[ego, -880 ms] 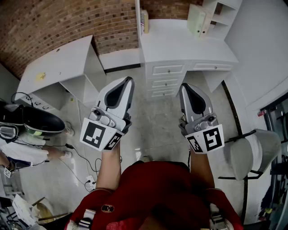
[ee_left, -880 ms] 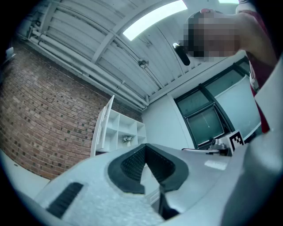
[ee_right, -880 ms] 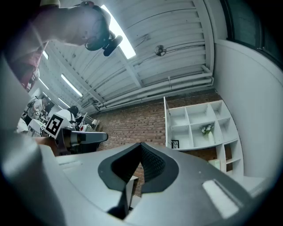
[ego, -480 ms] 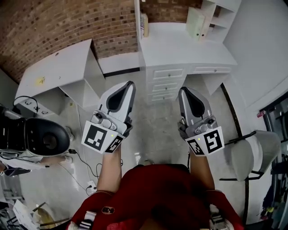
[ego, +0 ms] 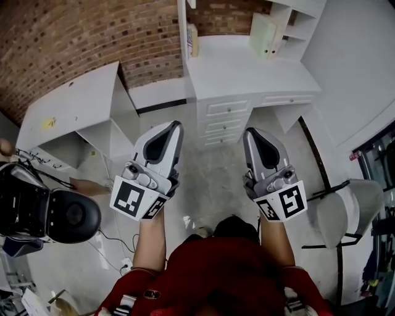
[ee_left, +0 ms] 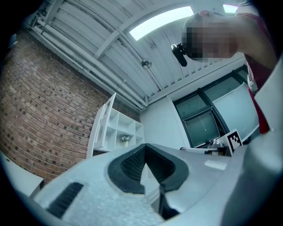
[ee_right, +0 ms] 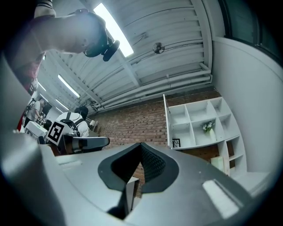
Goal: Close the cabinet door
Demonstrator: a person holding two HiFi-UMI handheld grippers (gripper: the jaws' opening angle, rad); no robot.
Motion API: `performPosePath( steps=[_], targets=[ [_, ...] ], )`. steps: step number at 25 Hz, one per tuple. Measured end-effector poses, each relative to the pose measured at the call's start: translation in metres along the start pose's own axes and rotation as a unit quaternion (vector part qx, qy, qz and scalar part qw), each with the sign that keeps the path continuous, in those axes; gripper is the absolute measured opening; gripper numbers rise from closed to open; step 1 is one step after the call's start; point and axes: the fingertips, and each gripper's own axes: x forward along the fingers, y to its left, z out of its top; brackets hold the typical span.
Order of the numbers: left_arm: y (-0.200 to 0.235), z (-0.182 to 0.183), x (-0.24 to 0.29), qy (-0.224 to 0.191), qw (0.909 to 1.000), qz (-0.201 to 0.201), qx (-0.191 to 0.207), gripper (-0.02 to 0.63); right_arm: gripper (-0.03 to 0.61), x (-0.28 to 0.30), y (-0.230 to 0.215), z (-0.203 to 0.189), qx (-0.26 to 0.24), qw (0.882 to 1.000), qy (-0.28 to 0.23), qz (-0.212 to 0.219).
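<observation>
**Head view.** The left gripper (ego: 173, 128) and the right gripper (ego: 251, 134) are held side by side above the floor, both pointing toward a white desk (ego: 247, 68) with a bank of drawers (ego: 220, 117). Each has its jaws brought together with nothing between them. The cabinet door (ego: 182, 28) is the narrow white panel that stands out from the left side of the shelf unit (ego: 296, 18) above the desk. It hangs swung out over the desk's left edge, well apart from both grippers.

**Left gripper view.** The left gripper (ee_left: 145, 146) has its jaws closed tip to tip and is empty. Beyond it, the cabinet door (ee_left: 102, 126) projects at an angle from the open shelf unit (ee_left: 126, 128), next to the brick wall (ee_left: 40, 110).

**Right gripper view.** The right gripper (ee_right: 140, 145) is likewise closed and holds nothing. The cabinet door (ee_right: 165, 119) is seen edge-on at the left of the shelf unit (ee_right: 199, 123).

**Handling.** The door is probably a stiff, light, hinged panel with a smooth painted face that could be slippery. Whether it is glazed cannot be told. It likely needs no grip. A push with closed jaw tips on its outer face, near the free edge and far from the hinges, should swing it shut. A gentle push would avoid a slam.
</observation>
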Motion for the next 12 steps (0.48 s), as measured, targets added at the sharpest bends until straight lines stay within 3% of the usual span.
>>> performPosePath(
  steps=[12],
  targets=[
    [0.015, -0.020, 0.071, 0.005, 0.9999, -0.006, 0.012, 0.003, 0.012, 0.029, -0.070, -0.010, 0.002, 1.000, -0.025, 0.011]
  ],
)
